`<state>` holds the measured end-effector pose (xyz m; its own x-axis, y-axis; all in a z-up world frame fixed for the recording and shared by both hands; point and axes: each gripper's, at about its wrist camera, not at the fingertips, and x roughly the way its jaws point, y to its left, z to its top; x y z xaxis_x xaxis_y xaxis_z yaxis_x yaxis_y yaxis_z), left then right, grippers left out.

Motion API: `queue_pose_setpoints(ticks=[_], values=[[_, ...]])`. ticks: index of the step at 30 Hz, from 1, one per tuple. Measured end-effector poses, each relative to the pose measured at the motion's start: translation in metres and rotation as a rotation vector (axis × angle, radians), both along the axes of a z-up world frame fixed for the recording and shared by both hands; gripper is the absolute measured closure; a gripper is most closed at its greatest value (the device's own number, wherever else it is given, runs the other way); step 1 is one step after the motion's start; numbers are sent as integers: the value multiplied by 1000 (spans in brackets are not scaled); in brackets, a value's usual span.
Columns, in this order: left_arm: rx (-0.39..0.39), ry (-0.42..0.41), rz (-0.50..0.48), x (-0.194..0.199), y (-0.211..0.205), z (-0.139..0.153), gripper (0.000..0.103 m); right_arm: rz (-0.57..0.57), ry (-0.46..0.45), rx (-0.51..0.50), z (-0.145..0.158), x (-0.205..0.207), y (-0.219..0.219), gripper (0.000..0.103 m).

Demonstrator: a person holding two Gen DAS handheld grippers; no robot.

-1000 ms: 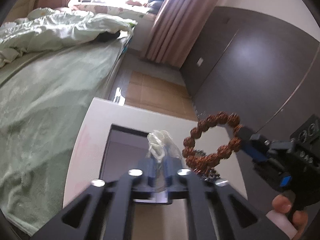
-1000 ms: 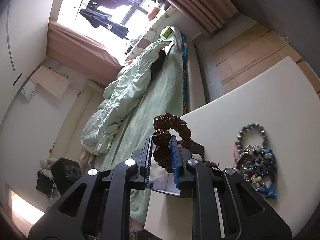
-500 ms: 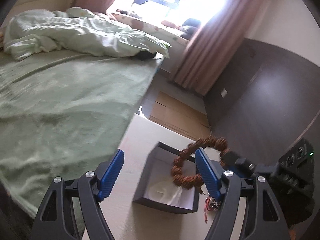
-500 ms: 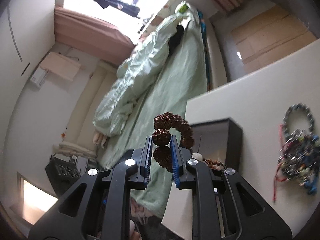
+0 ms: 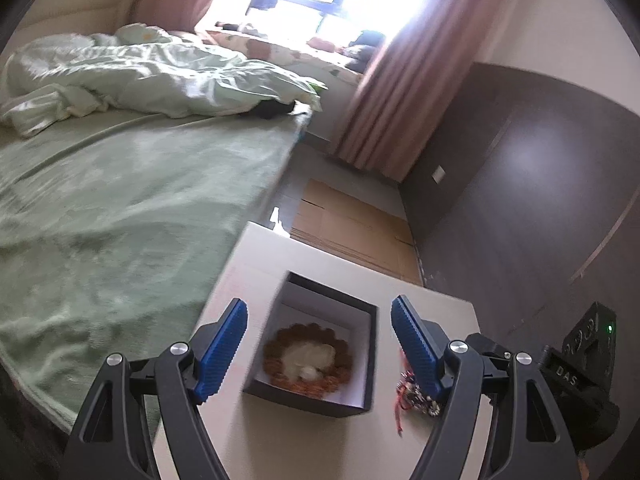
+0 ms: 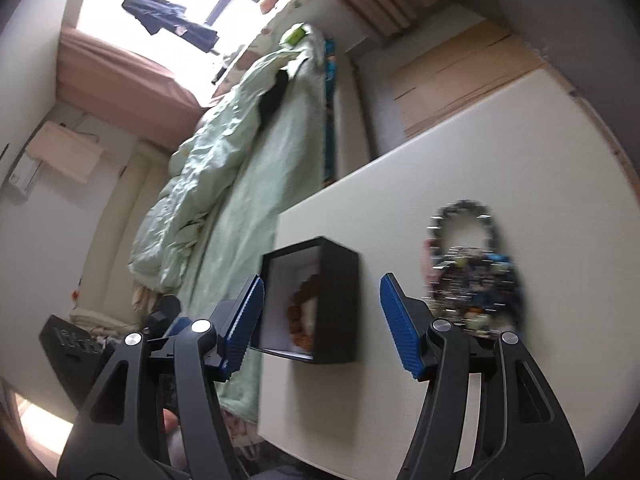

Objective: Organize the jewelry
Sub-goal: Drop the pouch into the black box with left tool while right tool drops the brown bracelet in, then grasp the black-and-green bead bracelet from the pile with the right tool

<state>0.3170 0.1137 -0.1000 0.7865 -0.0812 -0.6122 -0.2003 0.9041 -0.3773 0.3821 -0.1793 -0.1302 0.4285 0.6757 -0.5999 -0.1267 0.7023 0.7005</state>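
A wide green bed fills the room from about nine to eleven o'clock, and the white table stands just beside it. On the table, a dark open box sits toward the bed-side edge, and well apart from it, at about three o'clock in the right wrist view, lies a blurred heap of bracelets. The brown bead bracelet now lies flat in the box, ringed around a small pale bag. The right gripper has just let go, its jaws having opened with nothing between them. The left gripper is released too, empty, framing the box. So one piece looks stowed. The next move, I would judge, calls for the right gripper to swing toward the heap and pinch a single strand without dragging its tangled neighbours.
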Motion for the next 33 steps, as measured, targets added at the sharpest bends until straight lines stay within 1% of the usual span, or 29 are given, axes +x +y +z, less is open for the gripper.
queue_pose_setpoints(ticks=[8, 15, 18, 19, 20, 25, 27, 28, 30, 31, 32, 33], values=[[39, 30, -96, 15, -40, -4, 32, -67, 55, -30, -15, 1, -37, 42], [63, 78, -207, 32, -74, -13, 44, -123, 94, -57, -29, 0, -63, 42], [68, 88, -223, 35, -82, -16, 46, -134, 115, -81, -39, 4, -69, 50], [68, 92, -229, 36, -84, -17, 47, -132, 123, -86, -43, 6, -70, 56], [68, 94, -232, 37, -86, -18, 48, -129, 135, -94, -47, 8, -70, 57], [67, 122, -261, 45, -97, -28, 54, -110, 154, -123, -58, 14, -68, 61], [69, 131, -273, 48, -102, -31, 55, -94, 155, -136, -60, 17, -63, 61], [70, 133, -277, 50, -104, -32, 55, -88, 154, -143, -61, 17, -60, 64], [71, 142, -286, 53, -107, -36, 55, -73, 156, -164, -62, 20, -53, 73], [70, 147, -290, 55, -108, -38, 55, -68, 157, -172, -63, 21, -50, 85], [71, 149, -292, 57, -109, -39, 55, -59, 162, -188, -64, 22, -47, 94], [73, 152, -294, 58, -110, -40, 55, -56, 169, -201, -67, 23, -44, 94]])
